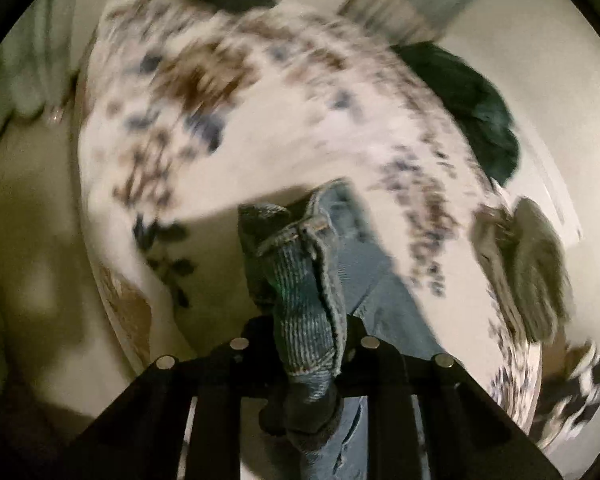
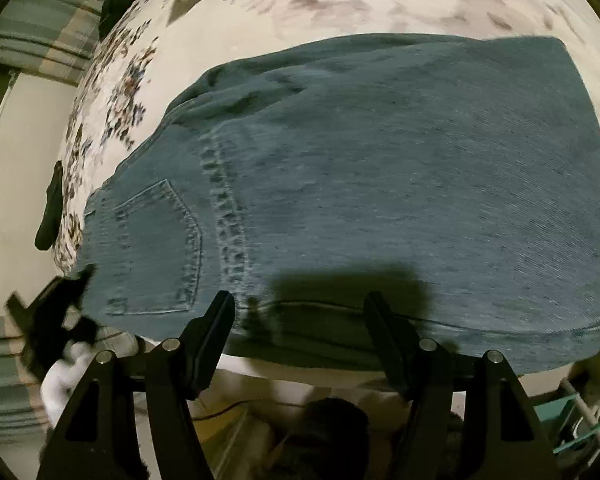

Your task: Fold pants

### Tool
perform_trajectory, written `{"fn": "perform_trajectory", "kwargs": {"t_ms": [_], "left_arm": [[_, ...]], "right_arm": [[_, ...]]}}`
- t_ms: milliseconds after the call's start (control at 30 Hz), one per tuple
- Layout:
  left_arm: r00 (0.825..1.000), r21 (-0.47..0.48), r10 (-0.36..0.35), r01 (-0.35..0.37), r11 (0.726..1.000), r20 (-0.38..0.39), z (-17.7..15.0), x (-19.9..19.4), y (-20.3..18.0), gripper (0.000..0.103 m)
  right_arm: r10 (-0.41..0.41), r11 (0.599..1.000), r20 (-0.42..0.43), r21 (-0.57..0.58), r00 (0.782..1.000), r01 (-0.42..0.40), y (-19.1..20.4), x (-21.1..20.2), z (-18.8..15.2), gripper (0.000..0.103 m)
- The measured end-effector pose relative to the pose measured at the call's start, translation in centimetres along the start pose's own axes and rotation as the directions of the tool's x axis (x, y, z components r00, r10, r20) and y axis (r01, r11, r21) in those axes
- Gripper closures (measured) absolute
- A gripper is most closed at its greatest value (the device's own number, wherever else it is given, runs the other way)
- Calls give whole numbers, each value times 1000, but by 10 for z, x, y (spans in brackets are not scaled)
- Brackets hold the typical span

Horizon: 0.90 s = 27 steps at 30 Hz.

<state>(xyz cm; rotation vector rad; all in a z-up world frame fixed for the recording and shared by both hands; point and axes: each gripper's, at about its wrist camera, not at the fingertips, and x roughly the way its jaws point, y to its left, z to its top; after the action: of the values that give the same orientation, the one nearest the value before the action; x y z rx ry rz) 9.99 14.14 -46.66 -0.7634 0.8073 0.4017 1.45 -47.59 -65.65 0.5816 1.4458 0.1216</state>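
A: Left gripper (image 1: 312, 332) clenched on the pants (image 2: 380, 184), waistband edge bunched between its fingers. Right gripper (image 2: 300, 320) spread wide, nothing held.

B: Jeans lie flat just ahead on the floral bedspread (image 2: 220, 24) (fold under way, I judge). Next: right grasps near edge.

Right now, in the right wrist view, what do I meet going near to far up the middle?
Open right gripper → hem edge of the blue denim jeans → broad flat denim panel → white floral bedsheet.
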Motion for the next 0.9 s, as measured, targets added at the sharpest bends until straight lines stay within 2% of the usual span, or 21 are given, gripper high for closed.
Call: {"fn": "perform_trajectory", "kwargs": {"t_ms": [67, 167, 300, 367, 400, 467, 600, 667, 700, 800, 867, 900], "left_arm": [[999, 64, -22, 20, 998, 27, -1, -21, -19, 87], [995, 184, -89, 78, 980, 53, -5, -53, -60, 87], [982, 332, -182, 157, 930, 45, -27, -85, -119, 88], [976, 399, -218, 192, 897, 21, -44, -91, -149, 88], [968, 438, -249, 228, 869, -9, -60, -94, -168, 88], [963, 493, -267, 255, 832, -48, -84, -95, -190, 88], [941, 612, -286, 337, 715, -183, -160, -83, -236, 88], [932, 647, -270, 362, 671, -241, -195, -75, -250, 89], [923, 673, -250, 383, 633, -291, -222, -66, -259, 89], [911, 726, -204, 410, 552, -359, -276, -50, -272, 89], [903, 772, -160, 424, 473, -399, -316, -41, -278, 88], [902, 782, -147, 427, 454, -406, -326, -41, -281, 88]], "right_arm": [[7, 1000, 6, 15, 1000, -7, -10, -6, -1, 34], [14, 999, 23, 41, 1000, -15, -26, -17, -2, 34], [26, 994, 61, 104, 998, -32, -58, -41, -3, 34], [24, 988, 84, 148, 996, -36, -80, -55, -5, 34], [22, 985, 96, 168, 995, -38, -90, -61, -6, 34], [10, 975, 119, 219, 993, -36, -115, -76, -9, 34], [-16, 948, 165, 315, 986, -38, -164, -103, -19, 34], [-41, 934, 189, 355, 981, -30, -190, -117, -24, 34], [-52, 928, 197, 371, 979, -25, -200, -123, -27, 34], [-89, 905, 218, 425, 972, -12, -235, -141, -38, 34], [-121, 894, 225, 449, 967, 8, -255, -152, -46, 34], [-135, 889, 225, 457, 965, 17, -262, -156, -49, 34]]}}
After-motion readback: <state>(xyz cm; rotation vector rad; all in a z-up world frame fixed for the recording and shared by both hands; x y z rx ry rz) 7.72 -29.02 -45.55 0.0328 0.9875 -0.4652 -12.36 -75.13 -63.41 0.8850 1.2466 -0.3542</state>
